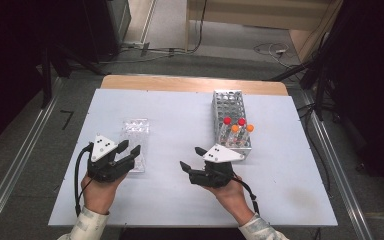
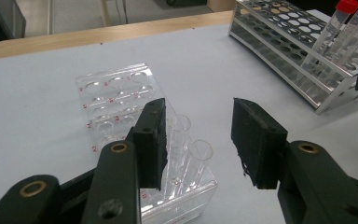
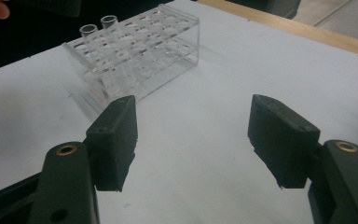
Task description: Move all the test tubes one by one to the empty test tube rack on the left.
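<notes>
High view: the left hand-held gripper (image 1: 132,153) is hovering at the lower left of the frame with its jaws spread wide and holding nothing, its tips lying over the near end of the clear plastic tube rack (image 1: 135,131). The rack is resting flat on the white bench (image 1: 180,120), left of centre, its long axis running from the lower edge of the frame toward the upper edge. The right hand-held gripper (image 1: 190,157) is sitting at lower centre, jaws likewise wide apart and empty, pointing toward the left of the frame. Just beside it, at centre right, the metal test-tube rack (image 1: 228,102) is lying with its long axis also running up the frame; capped tubes (image 1: 236,131), red and orange, are standing upright at its near end.

Left gripper view: two open glass tubes (image 2: 189,144) are standing upright in the near corner of the clear rack, just beyond the left jaw pad.

Right gripper view: the same rack is appearing at upper left, running obliquely.
</notes>
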A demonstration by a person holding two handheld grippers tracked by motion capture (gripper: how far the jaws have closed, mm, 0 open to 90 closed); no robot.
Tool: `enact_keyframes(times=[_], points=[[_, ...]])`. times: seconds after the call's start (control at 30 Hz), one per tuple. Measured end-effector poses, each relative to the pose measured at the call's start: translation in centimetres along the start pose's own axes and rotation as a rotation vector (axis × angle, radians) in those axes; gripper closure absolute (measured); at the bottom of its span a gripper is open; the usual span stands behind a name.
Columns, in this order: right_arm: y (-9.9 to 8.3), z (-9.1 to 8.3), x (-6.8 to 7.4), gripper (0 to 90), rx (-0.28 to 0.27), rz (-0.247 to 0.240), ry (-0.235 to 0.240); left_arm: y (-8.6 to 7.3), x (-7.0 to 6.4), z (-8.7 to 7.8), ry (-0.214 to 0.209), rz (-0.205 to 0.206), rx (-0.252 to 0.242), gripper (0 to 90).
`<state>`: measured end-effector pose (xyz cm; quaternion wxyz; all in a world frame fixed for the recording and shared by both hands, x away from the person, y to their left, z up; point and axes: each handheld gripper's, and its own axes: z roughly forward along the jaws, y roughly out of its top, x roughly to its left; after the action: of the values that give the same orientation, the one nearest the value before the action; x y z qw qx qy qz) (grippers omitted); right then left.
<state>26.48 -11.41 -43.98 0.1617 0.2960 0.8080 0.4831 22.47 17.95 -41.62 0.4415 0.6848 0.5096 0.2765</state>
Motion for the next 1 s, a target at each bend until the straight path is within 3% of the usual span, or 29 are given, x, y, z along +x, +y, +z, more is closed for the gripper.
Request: enact_keyframes(times=[0.13, 0.33, 0.77, 1.0], points=[[0.1, -0.8, -0.9, 29.8, -0.013, 0.009, -0.037, 0.0, 0.0, 0.0, 0.010, -0.018, -0.009, 39.4], [0.1, -2.4, -2.8, 29.6, -0.032, 0.029, -0.102, 0.1, 0.1, 0.0, 0.007, -0.035, -0.014, 29.2], [-0.8, -6.5, -8.6, 30.5, -0.067, 0.123, -0.288, 0.2, 0.1, 0.0, 0.017, -0.038, -0.022, 26.8], [-1.6, -7.0, -11.0, 31.6, -0.054, 0.167, -0.381, 0.2, 0.1, 0.0, 0.025, -0.043, -0.021, 21.5]])
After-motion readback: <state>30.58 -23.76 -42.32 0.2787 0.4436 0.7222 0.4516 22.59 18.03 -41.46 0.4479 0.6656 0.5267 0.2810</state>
